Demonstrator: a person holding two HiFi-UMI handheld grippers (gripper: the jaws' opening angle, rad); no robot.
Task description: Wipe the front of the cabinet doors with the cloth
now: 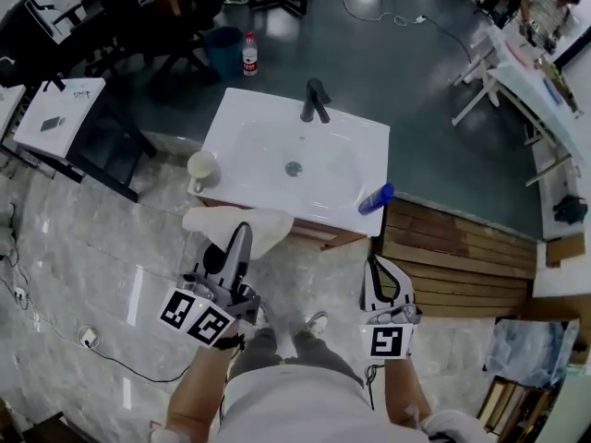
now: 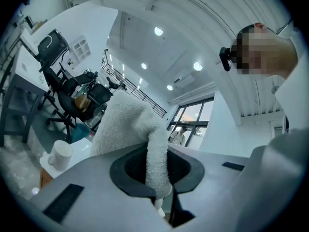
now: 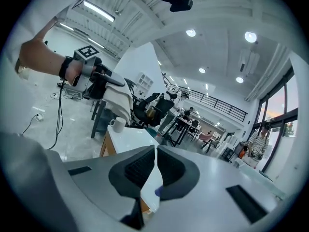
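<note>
Your left gripper (image 2: 157,178) is clamped on a fold of the white fluffy cloth (image 2: 126,124). The fold runs down between the two dark pads, and the bulk of the fabric bunches beyond the jaw tips. Judged from this, the grip leaves a broad wad of fabric ahead of the tool, so that the fabric and not the jaws would meet the panel. In the head view this gripper points away from you. The cloth lies at the near left corner of the white washbasin top (image 1: 277,123), over the upper edge of the wooden cabinet front (image 1: 319,236). Whether the cloth presses on the wood cannot be told, because the doors drop out of sight below the basin's near edge. Your right gripper (image 3: 155,166) has its jaws drawn together with nothing between them. In the head view it hangs to the right, nearer to you and well apart from the cloth, probably to leave the doors free. On the basin top, a white ceramic mug (image 1: 201,166) stands at the left edge, just beyond the cloth. A blue bottle (image 1: 376,198) lies at the near right corner.
</note>
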